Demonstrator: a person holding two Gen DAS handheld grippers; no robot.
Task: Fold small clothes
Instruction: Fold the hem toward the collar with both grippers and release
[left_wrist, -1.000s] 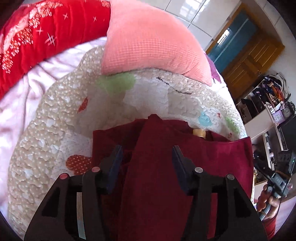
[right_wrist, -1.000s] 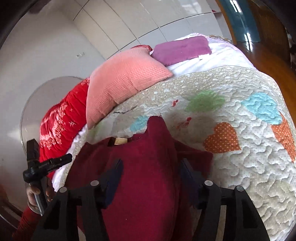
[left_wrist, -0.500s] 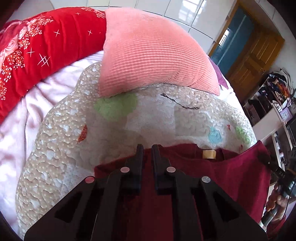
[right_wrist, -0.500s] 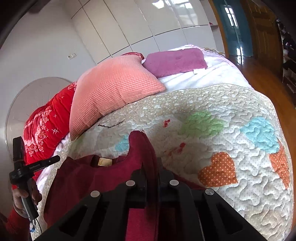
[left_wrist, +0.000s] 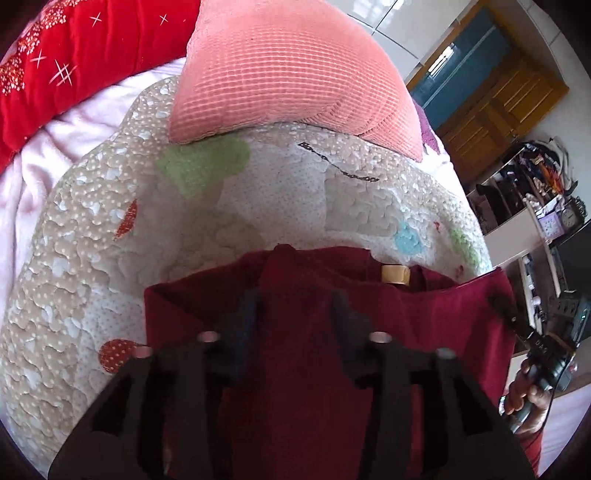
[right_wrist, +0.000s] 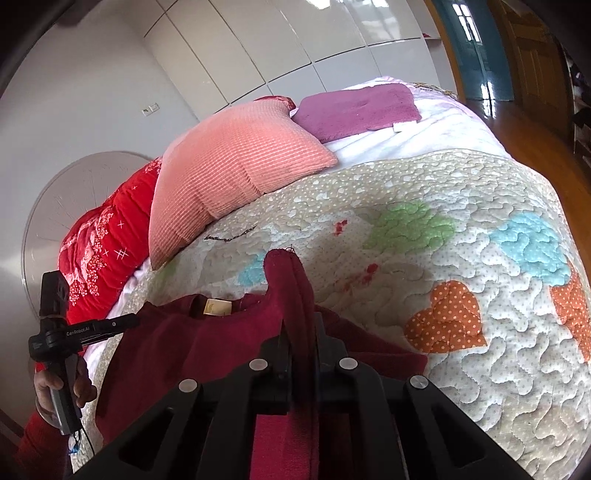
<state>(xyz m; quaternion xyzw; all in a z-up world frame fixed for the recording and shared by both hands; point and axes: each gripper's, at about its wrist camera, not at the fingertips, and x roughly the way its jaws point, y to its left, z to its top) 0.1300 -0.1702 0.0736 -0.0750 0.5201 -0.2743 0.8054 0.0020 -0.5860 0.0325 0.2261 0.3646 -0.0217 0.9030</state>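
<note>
A dark red small garment (left_wrist: 436, 314) lies on the patchwork quilt (left_wrist: 258, 206), its tan neck label (left_wrist: 395, 275) facing up. My left gripper (left_wrist: 295, 306) is open, its fingers spread over a folded-in strip of the garment. My right gripper (right_wrist: 301, 332) is shut on a raised fold of the same garment (right_wrist: 177, 343), which sticks up between its fingers. The left gripper's body also shows in the right wrist view (right_wrist: 70, 332), held in a hand.
A pink waffle cushion (left_wrist: 280, 70) and a red blanket (left_wrist: 55, 62) lie beyond the garment. A purple mat (right_wrist: 354, 110) is at the bed's far side. A wooden floor (right_wrist: 546, 147) and shelves (left_wrist: 528, 195) stand to the right.
My left gripper was open, shut on the garment half a second ago, and has opened again. My right gripper shut on the fold and stays shut.
</note>
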